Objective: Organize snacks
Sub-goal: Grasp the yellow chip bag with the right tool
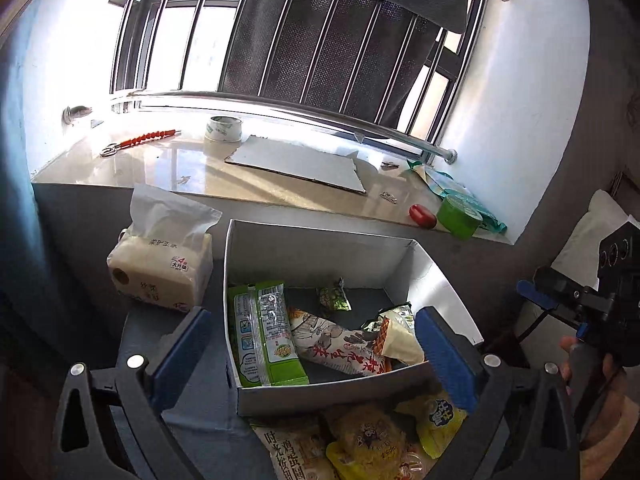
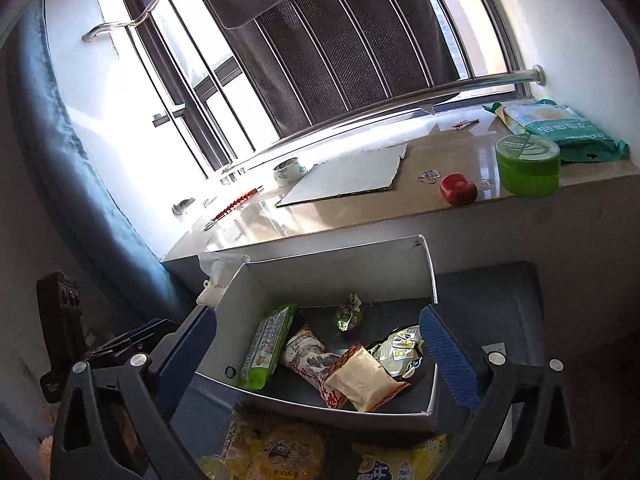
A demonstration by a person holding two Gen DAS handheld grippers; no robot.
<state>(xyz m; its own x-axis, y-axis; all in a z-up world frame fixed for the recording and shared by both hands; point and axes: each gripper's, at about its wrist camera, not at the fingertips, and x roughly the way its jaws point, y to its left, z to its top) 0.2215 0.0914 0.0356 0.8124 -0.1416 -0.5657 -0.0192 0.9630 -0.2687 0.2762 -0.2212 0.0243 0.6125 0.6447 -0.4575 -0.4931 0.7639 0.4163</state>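
A white cardboard box (image 1: 320, 248) (image 2: 340, 276) stands on a dark surface below the windowsill. Inside lie a long green packet (image 1: 272, 336) (image 2: 266, 348), a red-and-white packet (image 1: 340, 340) (image 2: 308, 356), a cream packet (image 1: 400, 340) (image 2: 364, 380) and a small green sweet packet (image 1: 333, 298) (image 2: 349, 316). Yellow snack packets (image 1: 368, 440) (image 2: 280, 452) lie outside, in front of the box's near wall. My left gripper (image 1: 316, 360) hovers open over the box's near side, holding nothing. My right gripper (image 2: 320, 356) is open above the same box, also with nothing in it.
A tissue pack (image 1: 160, 268) sits left of the box. The windowsill behind carries a cardboard sheet (image 1: 296, 164), a tape roll (image 1: 223, 128), a green tub (image 2: 528, 164) and a small red case (image 2: 458, 189). A barred window rises beyond.
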